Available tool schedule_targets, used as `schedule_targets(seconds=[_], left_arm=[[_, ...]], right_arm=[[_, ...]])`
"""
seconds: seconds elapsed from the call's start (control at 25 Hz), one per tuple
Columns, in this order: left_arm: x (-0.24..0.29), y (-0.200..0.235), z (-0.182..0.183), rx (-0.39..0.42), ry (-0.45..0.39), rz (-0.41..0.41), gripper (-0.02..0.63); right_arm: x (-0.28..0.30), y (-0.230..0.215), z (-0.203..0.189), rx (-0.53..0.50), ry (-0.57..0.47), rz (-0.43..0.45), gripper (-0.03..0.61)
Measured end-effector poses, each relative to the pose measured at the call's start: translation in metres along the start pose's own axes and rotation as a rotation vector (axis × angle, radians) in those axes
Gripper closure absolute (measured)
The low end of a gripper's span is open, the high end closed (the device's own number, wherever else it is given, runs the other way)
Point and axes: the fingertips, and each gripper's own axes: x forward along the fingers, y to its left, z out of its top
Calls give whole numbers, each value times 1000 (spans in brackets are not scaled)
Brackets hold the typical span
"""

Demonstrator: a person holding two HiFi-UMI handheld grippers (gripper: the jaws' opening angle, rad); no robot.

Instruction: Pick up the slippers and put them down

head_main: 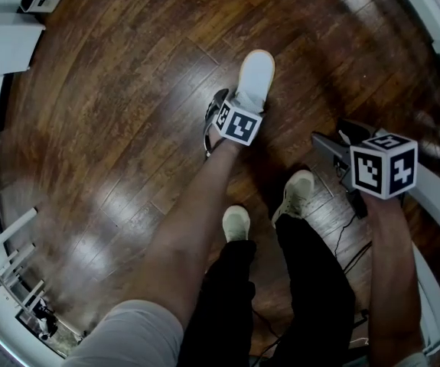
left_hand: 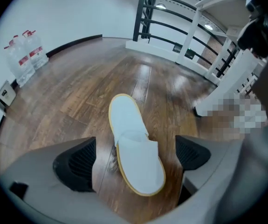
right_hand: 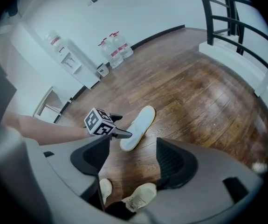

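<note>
A single white slipper with a yellow rim (head_main: 255, 79) lies flat on the dark wooden floor (head_main: 128, 128). My left gripper (head_main: 223, 109) hangs just over its toe end, pointing steeply down. In the left gripper view the slipper (left_hand: 131, 143) lies below and between the two pads, which stand wide apart and touch nothing; the left gripper (left_hand: 136, 157) is open. My right gripper (head_main: 338, 142) is off to the right, apart from the slipper, open and empty (right_hand: 131, 155). From the right gripper view I see the slipper (right_hand: 139, 125) with the left gripper (right_hand: 117, 130) at its near end.
The person's two light shoes (head_main: 236, 222) (head_main: 296, 193) stand just behind the slipper. Water bottles (right_hand: 115, 48) sit by the far wall. A dark railing (left_hand: 171, 22) and white shelving (left_hand: 227, 55) border the floor. A thin cable (head_main: 342, 235) runs on the floor at the right.
</note>
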Motion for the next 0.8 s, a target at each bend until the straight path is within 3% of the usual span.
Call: schedule_targets(seconds=[0.24,0.36,0.48,0.64,0.8], left_arm=[[-177,-21,-6,-81,12,-21,84],[-278,-41,15,-121,-19,-48,89],[-387,-73,44,-69,-85,-71,92],[-541,-127,45,22,-127,-98,93],[-660,-187,69,132,-210,-152,94]], right_arm=[[-104,108,14,-31,7,28,276],[-175,158,31,-48,-45,19,301],[-257,211,37,-77,-96,-8,286],[-375,300,14,-71,-157,-16,276],[-495,344,-9,-81,-273,-110,276]])
